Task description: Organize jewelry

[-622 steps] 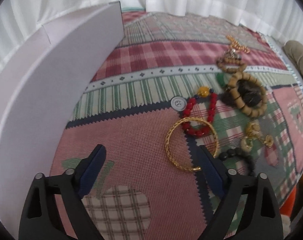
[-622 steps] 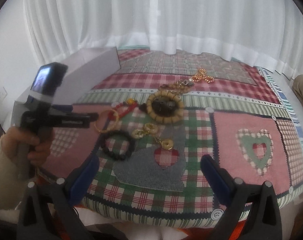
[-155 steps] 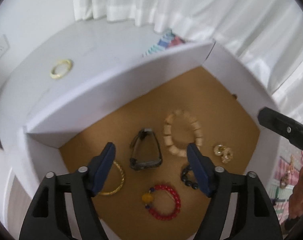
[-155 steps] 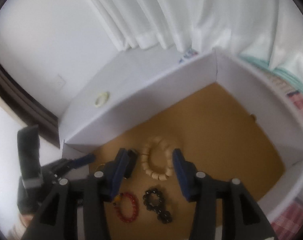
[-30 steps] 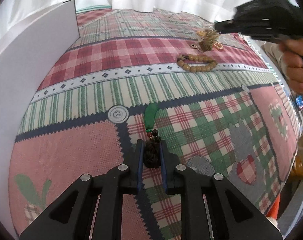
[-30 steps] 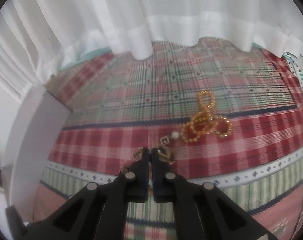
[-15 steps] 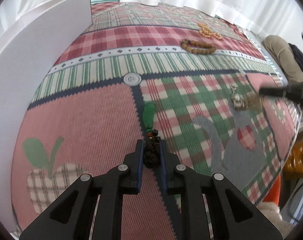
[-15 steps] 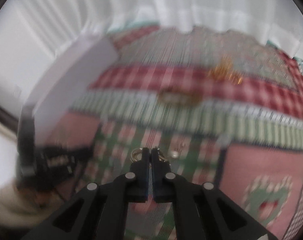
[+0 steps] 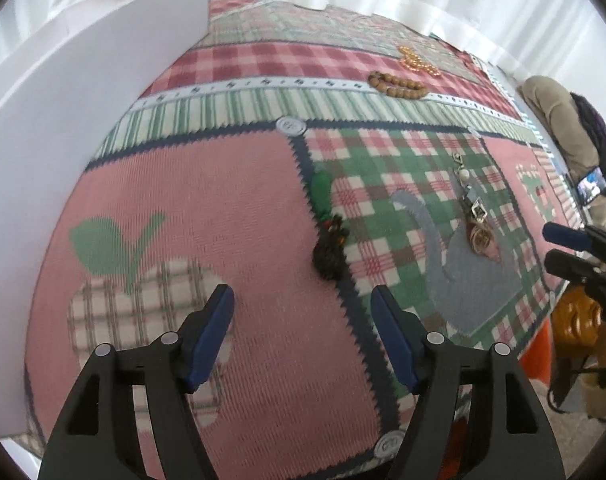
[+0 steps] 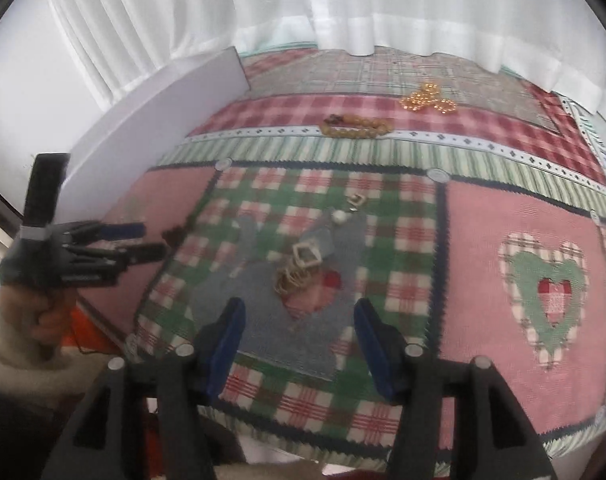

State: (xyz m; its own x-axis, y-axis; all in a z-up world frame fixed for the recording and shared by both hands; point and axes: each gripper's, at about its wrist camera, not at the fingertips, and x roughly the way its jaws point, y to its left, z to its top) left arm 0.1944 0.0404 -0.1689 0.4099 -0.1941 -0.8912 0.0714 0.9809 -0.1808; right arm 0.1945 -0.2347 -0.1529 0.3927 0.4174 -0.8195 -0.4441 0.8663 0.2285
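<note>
A big patchwork cloth (image 9: 223, 208) is spread over the table, and everything else can be placed from it. Along the left edge of the cloth a white box (image 9: 75, 92) is stood, most likely there so the jewelry can be put away in it. The left gripper (image 9: 303, 332) is held low over the pink patch of the cloth, with its blue pads (image 9: 217, 336) spread wide and nothing between them. The right gripper (image 10: 299, 344) is held over the grey and green patch, near the front edge of the cloth, and it is spread wide and empty too. Both seem to be kept wide so that the next piece can be picked up. Just past the left gripper, on the dark seam of the cloth, a dark bead bracelet with a green tassel (image 9: 329, 256) is seen lying loose. Just past the right gripper, a long earring with square parts (image 10: 303, 260) is laid flat. Far back on the cloth, near the curtain, a brown bead bracelet (image 10: 355, 126) is left, and behind it a small gold chain (image 10: 427, 100). These four pieces are not yet in the box.
</note>
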